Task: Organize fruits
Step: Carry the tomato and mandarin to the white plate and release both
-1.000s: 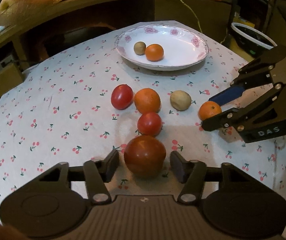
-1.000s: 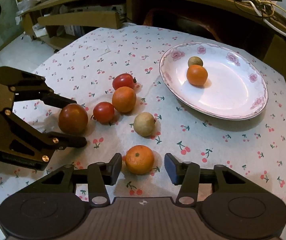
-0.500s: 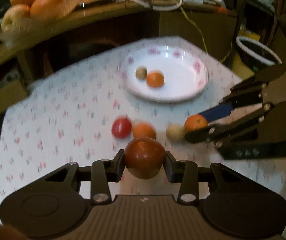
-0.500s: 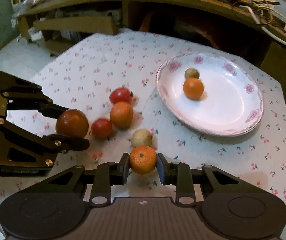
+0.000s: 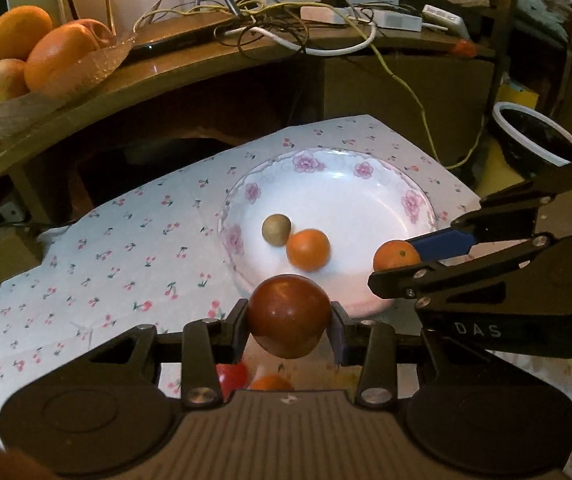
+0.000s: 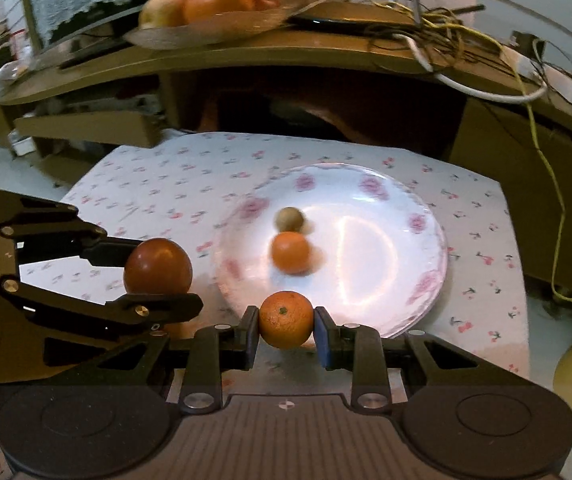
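Note:
My left gripper (image 5: 289, 326) is shut on a large dark red tomato (image 5: 288, 314) and holds it in the air at the near rim of the white flowered plate (image 5: 381, 184). My right gripper (image 6: 286, 330) is shut on a small orange (image 6: 286, 319), also raised at the plate's near edge. The plate holds an orange (image 5: 308, 249) and a small brown fruit (image 5: 276, 229). In the right wrist view the tomato (image 6: 158, 266) sits left of the plate (image 6: 425, 240). A red tomato (image 5: 233, 376) and an orange fruit (image 5: 272, 382) lie on the cloth below my left gripper.
The table has a white cherry-print cloth (image 5: 118, 248). A wooden shelf behind carries a dish of large fruit (image 5: 38, 56) and tangled cables (image 5: 278, 20). A dark bucket with a white rim (image 5: 533, 140) stands at the right.
Both grippers closed on their fruit, lifted it off the cloth and carried it forward to the plate's near edge.

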`<state>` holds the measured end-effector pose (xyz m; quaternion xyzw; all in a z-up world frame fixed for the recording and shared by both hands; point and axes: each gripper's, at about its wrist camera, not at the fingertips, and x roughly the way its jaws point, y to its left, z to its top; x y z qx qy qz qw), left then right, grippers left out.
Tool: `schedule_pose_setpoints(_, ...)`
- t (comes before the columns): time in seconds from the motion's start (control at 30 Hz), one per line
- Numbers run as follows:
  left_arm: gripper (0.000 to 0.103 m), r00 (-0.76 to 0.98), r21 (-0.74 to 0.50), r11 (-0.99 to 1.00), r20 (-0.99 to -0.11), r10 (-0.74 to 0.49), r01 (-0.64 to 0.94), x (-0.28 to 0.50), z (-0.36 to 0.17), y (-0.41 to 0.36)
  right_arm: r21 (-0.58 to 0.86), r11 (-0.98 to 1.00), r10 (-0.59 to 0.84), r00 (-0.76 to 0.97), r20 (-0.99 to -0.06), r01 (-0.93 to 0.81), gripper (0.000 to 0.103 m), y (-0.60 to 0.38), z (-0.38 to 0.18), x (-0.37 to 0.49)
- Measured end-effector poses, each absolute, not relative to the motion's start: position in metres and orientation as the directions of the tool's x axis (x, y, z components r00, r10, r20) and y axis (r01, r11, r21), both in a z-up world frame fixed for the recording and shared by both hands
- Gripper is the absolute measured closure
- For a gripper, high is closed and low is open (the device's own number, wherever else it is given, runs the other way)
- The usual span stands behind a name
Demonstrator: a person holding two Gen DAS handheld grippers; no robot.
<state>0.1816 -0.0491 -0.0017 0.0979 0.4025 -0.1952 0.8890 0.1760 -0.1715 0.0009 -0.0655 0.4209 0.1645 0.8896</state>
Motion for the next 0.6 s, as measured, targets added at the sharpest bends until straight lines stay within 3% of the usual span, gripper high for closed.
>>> schedule_pose_setpoints(0.6, 0.058, 0.609, 0.035, 0.908, -0.752, -0.251, 0.417, 0.207, -0.016, -0.062, 0.041, 0.96, 0.206, 0.598, -0.775, -0.277, 0.07, -0.188, -0.017, 0.209)
